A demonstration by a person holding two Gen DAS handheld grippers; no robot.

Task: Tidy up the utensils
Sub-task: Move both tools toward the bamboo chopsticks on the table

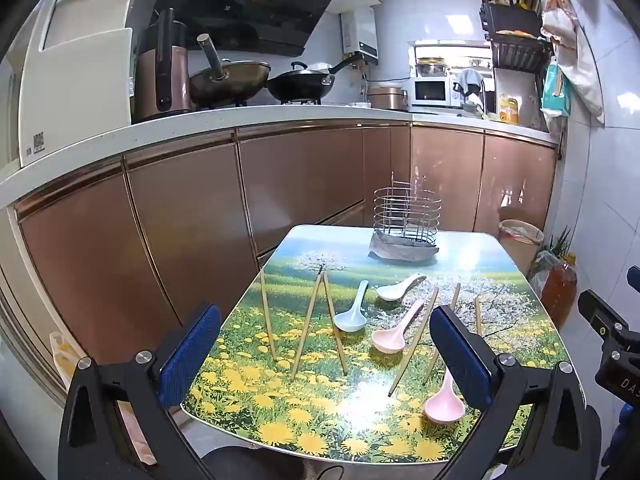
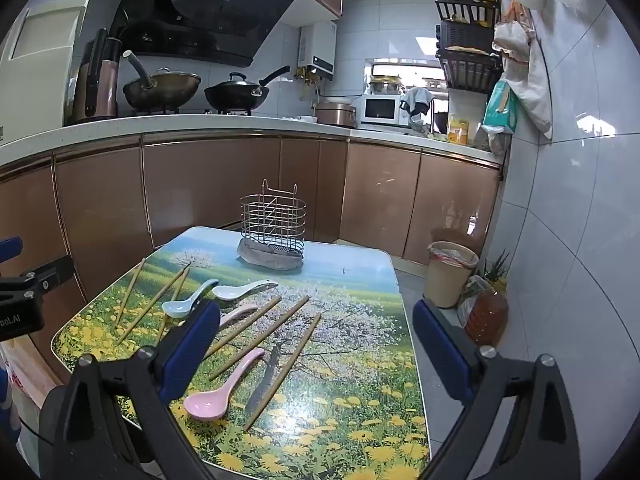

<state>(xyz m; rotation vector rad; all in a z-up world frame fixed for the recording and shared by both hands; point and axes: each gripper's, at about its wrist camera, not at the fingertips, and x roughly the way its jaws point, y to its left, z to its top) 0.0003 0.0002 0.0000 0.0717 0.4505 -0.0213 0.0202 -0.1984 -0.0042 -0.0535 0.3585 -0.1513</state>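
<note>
Grippers first: the left gripper (image 1: pixel 326 356) and right gripper (image 2: pixel 316 354) both hang over the near edge of the table (image 2: pixel 360 380) with jaws spread wide and nothing in them, so I'd start on the glossy pink spoon (image 2: pixel 218 394) nearest the right one, pinching its thin handle rather than the rounded bowl, since that smooth plastic-or-ceramic finish looks slippery on the shiny printed tabletop. Further in, slim wooden chopsticks (image 2: pixel 286 368) lie scattered flat among a pale blue spoon (image 1: pixel 352 312) and white spoon (image 1: pixel 398 289), so come in low and crosswise. At the far end stands the empty wire utensil basket (image 2: pixel 273 222) on its grey base, presumably where everything goes.
</note>
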